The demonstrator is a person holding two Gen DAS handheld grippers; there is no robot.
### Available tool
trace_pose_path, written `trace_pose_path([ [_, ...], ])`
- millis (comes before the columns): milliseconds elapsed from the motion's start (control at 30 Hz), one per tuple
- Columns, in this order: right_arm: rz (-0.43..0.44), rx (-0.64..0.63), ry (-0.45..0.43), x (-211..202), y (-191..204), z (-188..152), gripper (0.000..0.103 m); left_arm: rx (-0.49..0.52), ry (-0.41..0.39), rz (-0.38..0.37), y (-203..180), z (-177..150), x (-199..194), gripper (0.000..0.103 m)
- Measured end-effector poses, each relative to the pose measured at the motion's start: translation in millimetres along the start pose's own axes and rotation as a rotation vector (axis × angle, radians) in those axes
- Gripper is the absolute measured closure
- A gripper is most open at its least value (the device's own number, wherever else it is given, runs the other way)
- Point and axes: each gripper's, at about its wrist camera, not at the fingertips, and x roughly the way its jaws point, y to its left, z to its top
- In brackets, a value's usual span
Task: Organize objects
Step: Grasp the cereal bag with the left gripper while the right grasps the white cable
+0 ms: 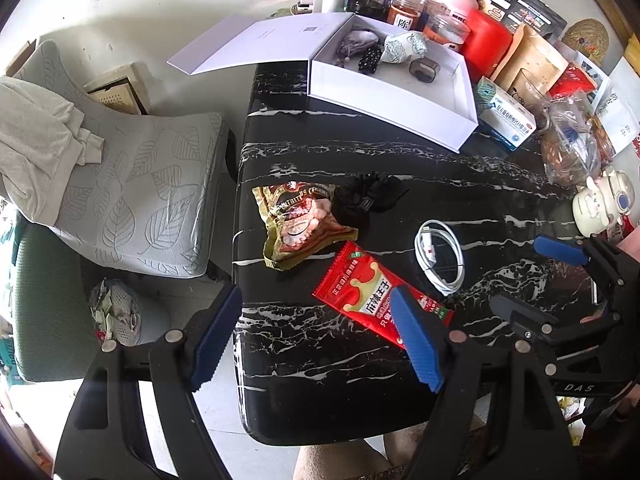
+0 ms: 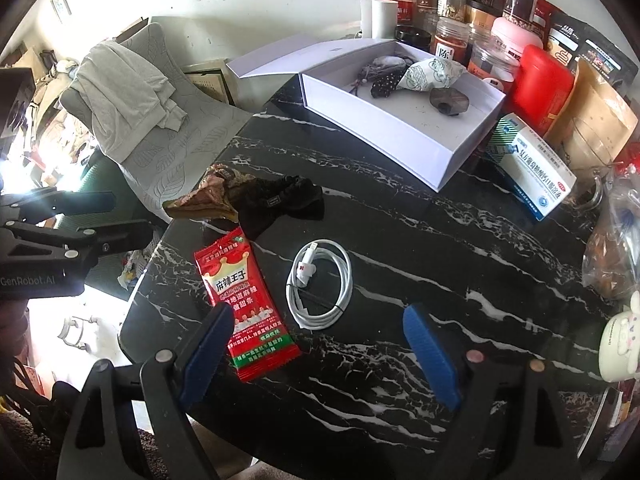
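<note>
Red snack packet [image 1: 376,292]: lower right part hidden behind a blue pad of the left gripper [image 1: 316,344] in the left wrist view; its small print is unreadable there. Black cloth [image 2: 280,200] partly under the gold-brown snack bag [image 2: 208,200] (overlap edge unclear). Items at the back of the white box [image 2: 400,136]: grey tangled bundle [image 2: 376,66] too small to identify. Jar labels behind the box blurred. Cream mug [image 2: 620,344] cut by the right edge. Medicine carton [image 2: 532,168] text only partly legible.
</note>
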Motion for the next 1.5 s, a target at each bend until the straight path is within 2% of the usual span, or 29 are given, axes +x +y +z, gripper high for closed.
trace_pose_path([
  [433,0.016,0.003,0.043,38,-5,1,0.016,-0.017,0.016,-0.018,9,19,34,0.028],
  [867,0.041,0.015,0.069,72,-15,10,0.016,-0.016,0.032,0.006,14,53,73,0.028],
  [1100,0.012,-0.015,0.084,82,-13,10,0.016,-0.008,0.055,0.024,18,63,98,0.028],
  [1400,0.038,0.020,0.102,88,-21,5,0.017,-0.009,0.086,0.026,21,63,124,0.028],
  [1500,0.044,0.033,0.090,87,-23,5,0.020,0.002,0.086,0.018,21,64,129,0.033],
])
